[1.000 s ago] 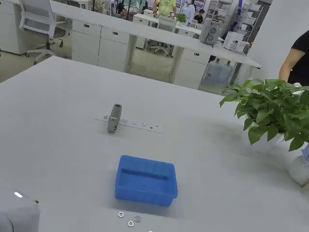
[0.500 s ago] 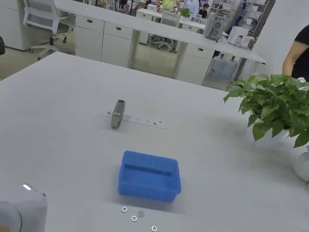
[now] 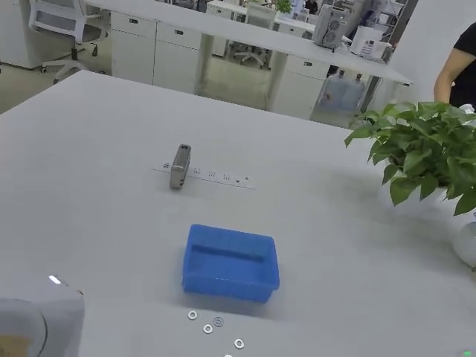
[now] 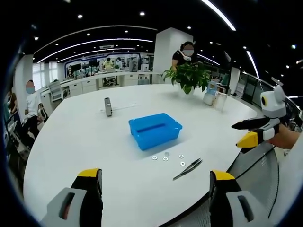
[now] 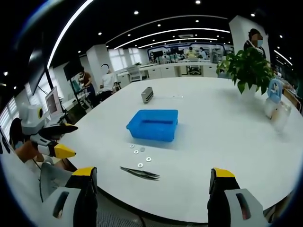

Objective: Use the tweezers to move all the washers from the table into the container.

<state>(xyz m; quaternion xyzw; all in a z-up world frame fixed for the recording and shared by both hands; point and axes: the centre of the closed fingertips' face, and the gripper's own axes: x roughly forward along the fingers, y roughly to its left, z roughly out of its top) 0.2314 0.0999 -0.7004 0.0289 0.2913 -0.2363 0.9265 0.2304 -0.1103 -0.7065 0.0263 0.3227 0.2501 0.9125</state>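
Our head view has tipped down; with left gripper [image 4: 155, 175] and right gripper [image 5: 152, 172] gaping empty, we could skid the flat tweezers [image 4: 188, 169] into the washers [image 3: 207, 328]

Open-plan office — large white table [image 3: 89, 149], pale floor [image 3: 230, 89], row of white desks with cabinets [image 3: 175, 48], grey office chair [image 3: 56, 15], leafy potted plant [image 3: 428, 149] (standing on the table), white column [image 4: 165, 47], dark ceiling — recessed spotlights [image 4: 142, 13], curved light strips [image 5: 165, 20].

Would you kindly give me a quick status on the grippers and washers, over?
Left gripper and right gripper open, empty. Tweezers lying on table, ungrasped. Washers loose beside blue container; nothing between.
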